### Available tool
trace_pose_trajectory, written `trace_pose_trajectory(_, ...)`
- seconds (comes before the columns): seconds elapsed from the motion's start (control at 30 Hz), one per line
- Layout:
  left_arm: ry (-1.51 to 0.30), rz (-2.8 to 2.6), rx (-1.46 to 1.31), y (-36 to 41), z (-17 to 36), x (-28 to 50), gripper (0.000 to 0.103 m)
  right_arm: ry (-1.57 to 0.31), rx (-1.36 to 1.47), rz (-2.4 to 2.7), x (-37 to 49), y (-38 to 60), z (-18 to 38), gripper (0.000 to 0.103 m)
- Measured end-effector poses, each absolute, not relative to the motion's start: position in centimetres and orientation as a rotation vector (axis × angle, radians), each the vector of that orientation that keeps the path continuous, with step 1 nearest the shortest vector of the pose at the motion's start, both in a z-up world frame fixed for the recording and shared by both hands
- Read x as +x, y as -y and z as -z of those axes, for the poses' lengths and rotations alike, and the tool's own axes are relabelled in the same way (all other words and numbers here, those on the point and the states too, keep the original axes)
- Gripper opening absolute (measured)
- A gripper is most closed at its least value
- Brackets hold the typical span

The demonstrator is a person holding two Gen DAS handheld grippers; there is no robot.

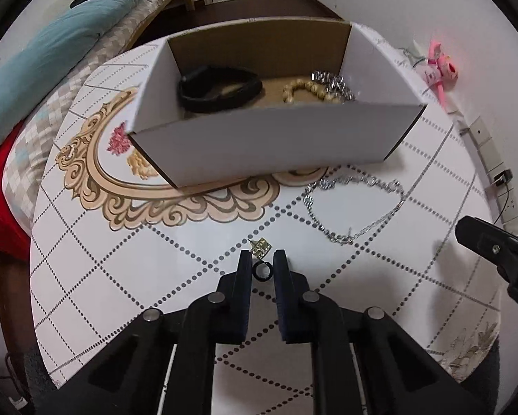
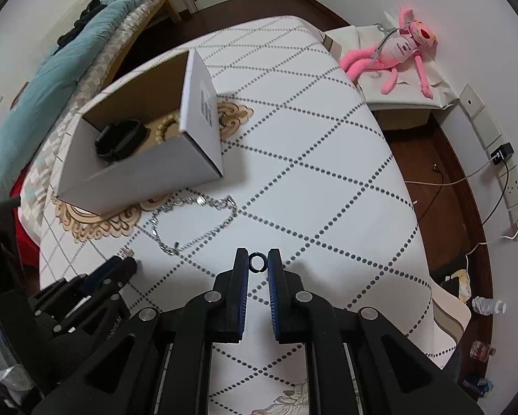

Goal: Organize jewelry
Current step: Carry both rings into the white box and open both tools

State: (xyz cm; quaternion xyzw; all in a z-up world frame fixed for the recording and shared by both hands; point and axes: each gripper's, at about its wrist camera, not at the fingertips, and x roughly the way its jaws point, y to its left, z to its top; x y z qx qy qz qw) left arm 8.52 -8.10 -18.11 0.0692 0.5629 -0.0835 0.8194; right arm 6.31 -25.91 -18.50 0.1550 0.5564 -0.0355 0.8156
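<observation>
A white cardboard box (image 1: 259,145) stands on the table and holds a black band (image 1: 221,88), a beaded gold bracelet (image 1: 311,90) and a silver chain. A silver necklace (image 1: 359,207) lies on the tablecloth in front of the box; it also shows in the right wrist view (image 2: 193,221). A small gold earring (image 1: 260,246) lies just beyond my left gripper (image 1: 262,259), whose fingers stand narrowly apart around a small black ring (image 1: 261,271). My right gripper (image 2: 258,256) is shut on another small black ring (image 2: 258,263), held above the tablecloth. The box also shows at left (image 2: 138,173).
The round table wears a white cloth (image 2: 328,173) with dotted diamonds. A bed with a teal blanket (image 1: 51,45) is at the left. A pink plush toy (image 2: 397,52) sits on a low stand at the right. Wall sockets and cables (image 2: 501,159) are at the far right.
</observation>
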Motion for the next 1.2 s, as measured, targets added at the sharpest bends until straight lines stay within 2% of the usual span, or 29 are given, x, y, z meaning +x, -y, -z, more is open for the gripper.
trace_pose_trajectory(0.2,-1.141,0.232,0.042,6.8,12.9,9.4,0.010,-1.132,0.359,0.039,6.7,26.0,15.6,0.012)
trace_pose_trajectory(0.4,-1.074,0.269,-0.043,5.2,7.3,13.9,0.010,-1.067,0.382,-0.057,9.9,25.1,11.2,0.012)
trace_pose_trajectory(0.6,-1.119,0.252,-0.030,4.4,7.6,19.5,0.010,-1.072,0.384,-0.135,15.6,23.6,10.3,0.012)
trace_pose_trajectory(0.8,-1.219,0.194,0.018,3.9,9.8,22.3,0.014,-1.236,0.332,-0.202,21.3,22.0,13.0,0.012)
trace_pose_trajectory(0.87,-1.230,0.167,0.031,3.7,10.2,22.7,0.024,-1.276,0.298,-0.201,22.4,21.7,13.8,0.013)
trace_pose_trajectory(0.9,-1.231,0.156,0.032,3.5,10.2,22.8,0.037,-1.296,0.281,-0.196,22.8,21.6,14.2,0.020)
trace_pose_trajectory(0.93,-1.226,0.141,0.032,3.2,10.2,22.9,0.057,-1.307,0.274,-0.193,23.1,21.6,14.4,0.035)
trace_pose_trajectory(1.0,-1.203,0.111,0.035,2.6,10.0,23.0,0.072,-1.302,0.263,-0.182,23.2,22.0,14.5,0.052)
trace_pose_trajectory(1.1,-1.193,0.077,0.035,1.9,9.8,22.9,0.073,-1.277,0.244,-0.158,23.0,22.4,13.9,0.052)
trace_pose_trajectory(1.17,-1.187,0.052,0.052,1.6,10.0,22.7,0.091,-1.251,0.211,-0.131,22.7,22.5,13.3,0.054)
trace_pose_trajectory(1.2,-1.181,0.043,0.061,1.5,10.1,22.6,0.103,-1.247,0.197,-0.122,22.6,22.5,13.1,0.060)
